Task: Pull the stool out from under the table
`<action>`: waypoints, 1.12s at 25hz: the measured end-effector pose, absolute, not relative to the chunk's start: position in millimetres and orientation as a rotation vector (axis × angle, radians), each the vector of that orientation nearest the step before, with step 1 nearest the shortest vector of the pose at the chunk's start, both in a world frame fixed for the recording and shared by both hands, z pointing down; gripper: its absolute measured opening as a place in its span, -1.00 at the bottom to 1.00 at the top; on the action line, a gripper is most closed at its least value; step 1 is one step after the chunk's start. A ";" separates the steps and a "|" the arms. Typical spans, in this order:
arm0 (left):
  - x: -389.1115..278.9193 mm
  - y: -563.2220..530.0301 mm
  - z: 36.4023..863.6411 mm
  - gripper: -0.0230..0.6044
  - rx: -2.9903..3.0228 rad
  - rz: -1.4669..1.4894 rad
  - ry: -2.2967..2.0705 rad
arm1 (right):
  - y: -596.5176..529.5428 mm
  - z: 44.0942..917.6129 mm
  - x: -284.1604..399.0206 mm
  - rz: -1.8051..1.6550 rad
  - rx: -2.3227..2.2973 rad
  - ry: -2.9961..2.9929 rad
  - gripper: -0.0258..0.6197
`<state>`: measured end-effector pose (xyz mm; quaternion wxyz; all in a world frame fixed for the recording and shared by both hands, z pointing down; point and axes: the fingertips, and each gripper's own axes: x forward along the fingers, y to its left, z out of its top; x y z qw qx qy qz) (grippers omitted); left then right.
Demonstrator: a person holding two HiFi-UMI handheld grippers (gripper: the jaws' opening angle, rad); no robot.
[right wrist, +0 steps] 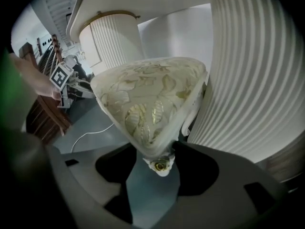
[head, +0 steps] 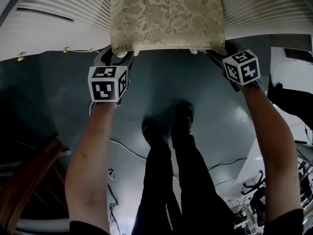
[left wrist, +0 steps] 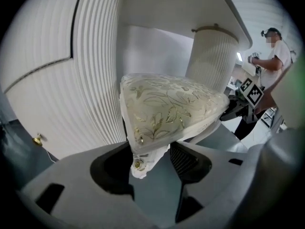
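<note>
Currently both grippers sit open round the stool's near corners, nothing clamped.

Left gripper (left wrist: 155,150) & right gripper (right wrist: 158,151) each have a front corner of the stool (head: 166,16) btwn wide-apart jaws; pads don't look to be pressing. Risks, as I judge it: closing on just the soft corner tip prob slips off once pulled. An uneven pull L vs R could swing the stool into a ribbed base of the table (left wrist: 95,80). The cable (head: 129,151) on the floor (head: 161,77) by the shoes (head: 183,114) could snag the legs. Stool: square padded seat, cream cloth w/ gold leaf pattern, white trim, gold stud at each near corner. It's tucked under the table top, btwn the two bases.
</note>
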<state>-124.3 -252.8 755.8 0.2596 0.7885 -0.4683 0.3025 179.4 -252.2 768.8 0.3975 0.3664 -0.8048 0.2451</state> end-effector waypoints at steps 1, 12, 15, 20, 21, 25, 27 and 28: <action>-125.5 -253.1 756.0 -0.20 2.161 0.856 -1.236 | -252.2 768.3 179.2 0.623 0.935 -2.026 -0.12; -132.2 -255.2 757.5 -0.27 2.212 0.959 -1.163 | -244.9 767.7 175.4 0.655 0.964 -1.956 -0.18; -130.8 -256.7 767.5 -0.22 2.228 1.053 -1.120 | -244.9 767.8 177.0 0.653 0.970 -1.953 -0.18; -129.9 -258.2 778.8 -0.17 2.261 1.178 -1.056 | -247.2 770.3 176.7 0.642 0.902 -1.992 -0.13; -129.6 -258.5 778.6 -0.17 2.257 1.170 -1.056 | -248.2 770.9 177.0 0.642 0.882 -2.004 -0.11; -131.2 -257.4 775.3 -0.19 2.198 1.193 -1.098 | -250.7 772.9 176.4 0.630 0.828 -2.038 -0.07; -131.2 -257.1 774.2 -0.19 2.175 1.205 -1.109 | -251.4 772.4 176.5 0.625 0.832 -2.047 -0.08; -131.0 -256.4 773.8 -0.19 2.169 1.198 -1.116 | -251.2 772.4 176.5 0.624 0.834 -2.048 -0.08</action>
